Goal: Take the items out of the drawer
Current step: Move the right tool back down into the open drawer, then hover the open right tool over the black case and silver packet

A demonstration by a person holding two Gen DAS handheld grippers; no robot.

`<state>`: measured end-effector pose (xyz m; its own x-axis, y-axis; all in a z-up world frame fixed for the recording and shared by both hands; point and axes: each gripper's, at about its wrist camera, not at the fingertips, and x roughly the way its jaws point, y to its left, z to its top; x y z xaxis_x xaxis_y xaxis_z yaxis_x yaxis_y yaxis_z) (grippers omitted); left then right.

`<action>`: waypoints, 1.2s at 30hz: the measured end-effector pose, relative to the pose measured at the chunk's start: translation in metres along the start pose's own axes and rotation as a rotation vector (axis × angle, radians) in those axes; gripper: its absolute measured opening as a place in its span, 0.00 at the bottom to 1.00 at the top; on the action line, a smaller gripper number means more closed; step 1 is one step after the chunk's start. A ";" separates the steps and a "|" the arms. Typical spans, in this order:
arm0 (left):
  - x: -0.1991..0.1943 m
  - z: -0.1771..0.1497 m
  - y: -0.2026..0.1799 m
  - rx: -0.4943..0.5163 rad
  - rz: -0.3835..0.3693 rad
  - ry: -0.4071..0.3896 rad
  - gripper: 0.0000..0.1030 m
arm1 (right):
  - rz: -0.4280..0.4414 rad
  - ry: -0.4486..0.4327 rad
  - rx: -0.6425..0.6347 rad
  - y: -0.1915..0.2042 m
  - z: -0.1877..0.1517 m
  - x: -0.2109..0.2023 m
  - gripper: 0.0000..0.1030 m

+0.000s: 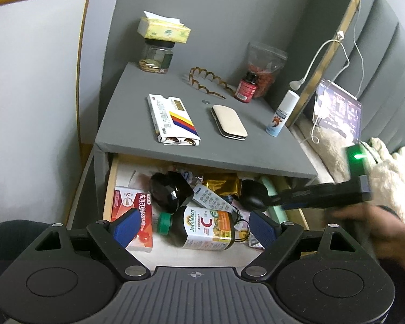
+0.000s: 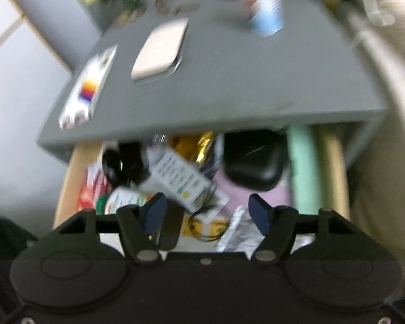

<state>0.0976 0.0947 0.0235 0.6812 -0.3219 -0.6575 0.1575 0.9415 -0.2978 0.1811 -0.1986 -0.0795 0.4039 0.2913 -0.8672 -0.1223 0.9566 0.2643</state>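
Note:
The open drawer [image 1: 110, 189] of a grey nightstand holds a brown Jamieson vitamin bottle [image 1: 202, 228] with a green cap, a red medicine box [image 1: 132, 210], a white remote [image 1: 214, 199], a black faceted object [image 1: 170, 191], a gold foil pack [image 1: 224, 185] and a black case [image 1: 253, 195]. My left gripper [image 1: 194, 229] is open above the bottle, empty. My right gripper [image 2: 206, 214] is open and empty over the drawer's right half, near the remote [image 2: 181, 181] and black case [image 2: 252, 162]; it also shows in the left wrist view [image 1: 324, 193], blurred.
On the nightstand top [image 1: 229, 148] lie a white medicine box [image 1: 172, 118], a beige case [image 1: 229, 120], a spray bottle [image 1: 282, 113], a red bottle [image 1: 245, 87], a hair clip [image 1: 208, 81] and a jar under a tissue pack [image 1: 159, 46]. A bed with a tablet [image 1: 337, 110] is right.

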 end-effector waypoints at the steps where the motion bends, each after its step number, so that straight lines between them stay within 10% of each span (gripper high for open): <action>1: 0.000 0.000 0.001 -0.004 0.001 0.002 0.81 | -0.001 0.012 -0.005 0.004 0.001 0.009 0.61; 9: -0.001 0.001 0.012 -0.053 -0.003 0.003 0.81 | 0.115 0.116 -0.042 0.029 -0.002 0.059 0.66; 15: 0.000 0.001 0.009 -0.045 -0.006 0.003 0.81 | 0.229 0.292 -0.263 0.049 -0.019 0.051 0.46; 22: 0.000 0.001 0.005 -0.035 -0.010 0.005 0.81 | -0.049 0.178 -0.268 0.006 0.006 0.012 0.55; 36: 0.002 0.002 0.004 -0.028 -0.001 0.006 0.81 | -0.243 0.472 -0.588 0.013 -0.038 0.047 0.56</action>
<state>0.1010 0.0984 0.0223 0.6766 -0.3236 -0.6615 0.1378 0.9381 -0.3179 0.1638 -0.1719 -0.1331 0.0701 -0.0823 -0.9941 -0.5921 0.7986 -0.1079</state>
